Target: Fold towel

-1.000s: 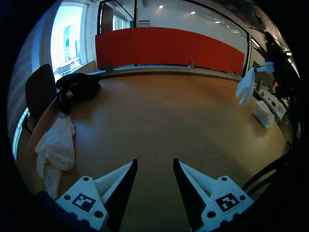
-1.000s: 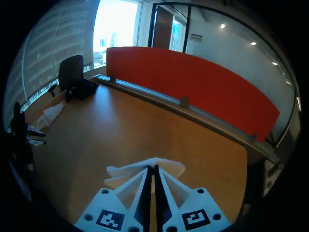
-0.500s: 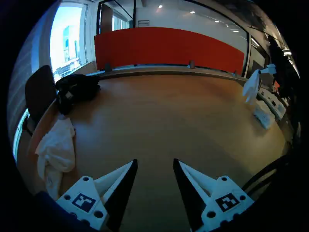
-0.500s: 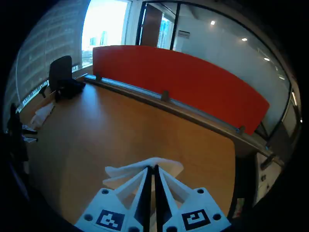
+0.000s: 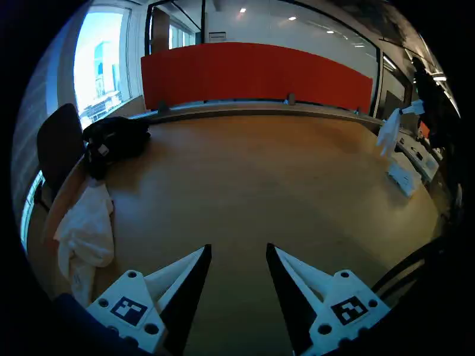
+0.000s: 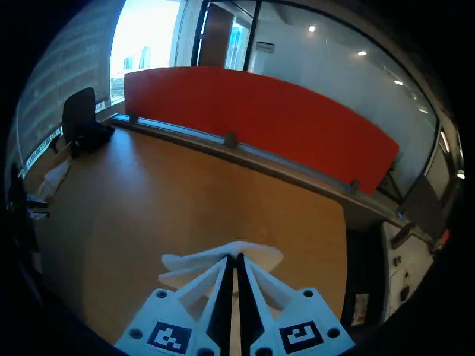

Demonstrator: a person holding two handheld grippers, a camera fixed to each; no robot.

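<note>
In the right gripper view my right gripper (image 6: 233,261) is shut on a white towel (image 6: 249,254), whose folds fan out on both sides of the fingertips above the wooden table (image 6: 154,202). The left gripper view shows that same towel (image 5: 389,132) hanging in the air at the far right, held up by the right gripper (image 5: 415,108). My left gripper (image 5: 236,261) hovers low over the table (image 5: 255,178), open, with nothing between its fingers. A crumpled white towel (image 5: 86,231) lies at the table's left edge.
A stack of folded white towels (image 5: 404,176) rests at the table's right edge. A black bag (image 5: 116,137) sits at the far left corner beside a dark chair (image 5: 56,148). A red divider (image 5: 255,71) runs along the table's far side.
My right gripper has swung to the right with the towel still in it; in the left gripper view the hanging towel sits farther right and smaller. The left gripper has barely moved.
</note>
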